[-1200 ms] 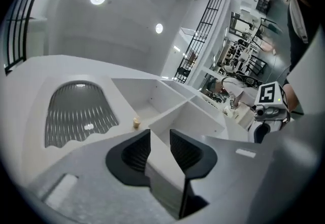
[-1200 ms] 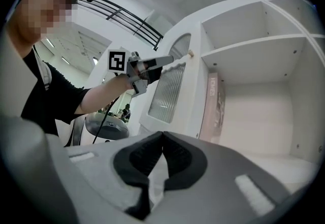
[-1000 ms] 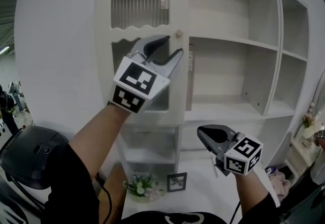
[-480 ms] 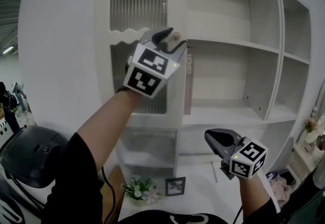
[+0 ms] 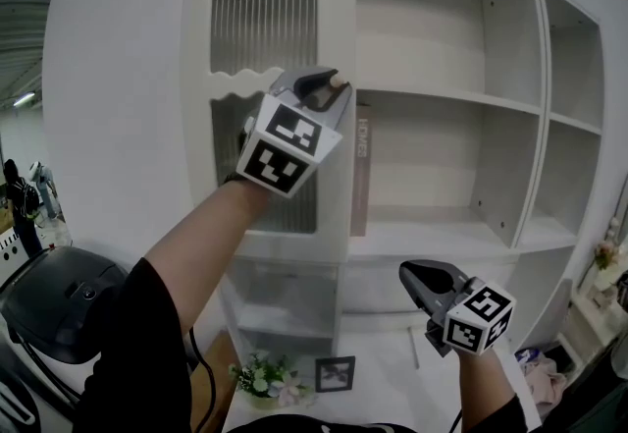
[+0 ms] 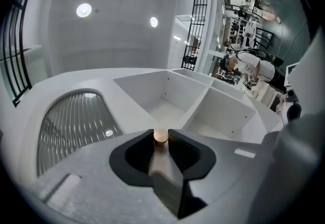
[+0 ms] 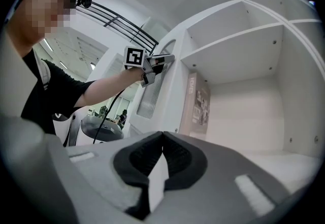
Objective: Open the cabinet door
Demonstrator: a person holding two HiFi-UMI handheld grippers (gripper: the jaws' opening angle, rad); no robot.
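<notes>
1. Low and to the left of the door (image 5: 337,9) sits a dark round thing (image 5: 59,298); I cannot tell what it is.
2. The door is white with a ribbed, arched pane (image 5: 263,19). Flowers (image 5: 260,377) and a small frame (image 5: 334,374) lie below it.
3. The left gripper (image 5: 332,87) is at the door's right edge, about halfway up and tipped slightly upward. Its jaws have just been closing and now pinch the knob (image 6: 160,137), one pad pressed on each side.
4. Just right of the door's edge, a flat box (image 5: 359,166) stands upright on a shelf (image 5: 422,230).
5. The right gripper (image 5: 407,272) hangs below and to the right of the door, well apart from it. Its jaws are closed together with nothing between them.
6. More shelves (image 5: 446,99) lie open to the right of the door.
</notes>
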